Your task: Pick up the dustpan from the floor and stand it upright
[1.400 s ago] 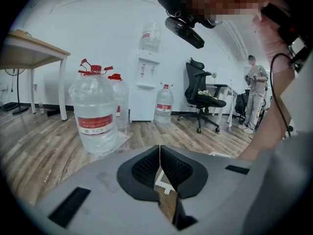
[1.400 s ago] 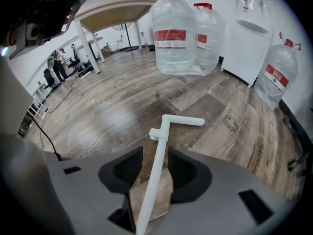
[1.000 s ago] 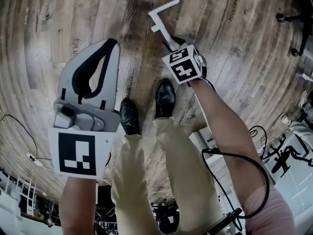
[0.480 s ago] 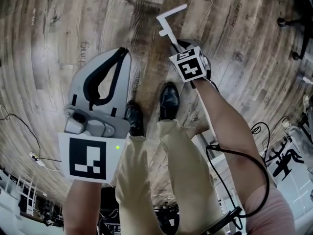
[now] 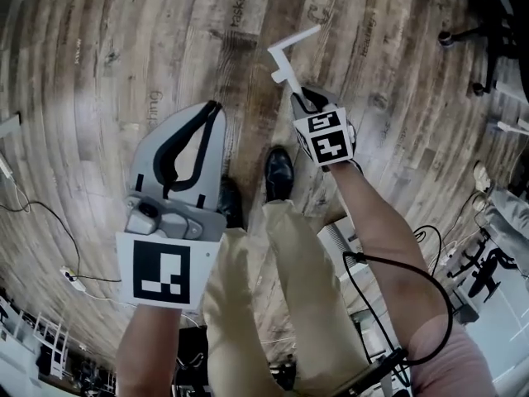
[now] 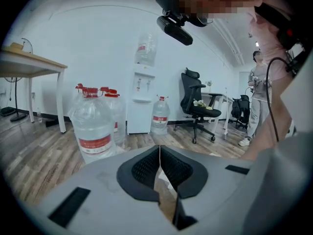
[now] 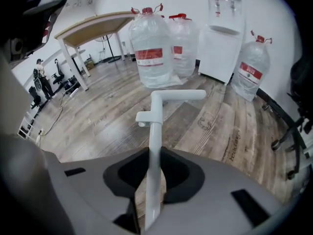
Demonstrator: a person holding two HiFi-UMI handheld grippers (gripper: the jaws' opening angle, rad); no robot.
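Underfoot, filling the head view from edge to edge: wooden floor (image 5: 99,73), plank-laid, my operator's two dark shoes (image 5: 279,172) planted near centre. Item, water dispenser (image 7: 222,38), white, at 1 o'clock in the right gripper view, with large water bottles (image 7: 151,48) ranged beside it at 12 o'clock. Item, desk (image 7: 93,26), pale top, at 10 o'clock of that view. Item, office chair (image 6: 195,99), black, just right of centre in the left gripper view. Item, left gripper (image 5: 212,107), at 9 o'clock of the shoes; jaws pressed together at the tips with nothing between them, idle. Item, right gripper (image 5: 304,98), at 1 o'clock of the shoes; jaws clenched on the dustpan handle (image 5: 285,69), a slim white bar with a bent end and a small clip, running out from the jaws toward 12 o'clock and showing above the floor rather than lying on it. The pan end shows in no view, so I cannot tell whether it hangs clear or touches the planks. Status, as I judge it: grasp secured and lift seemingly done; remaining, setting the dustpan upright and letting go.
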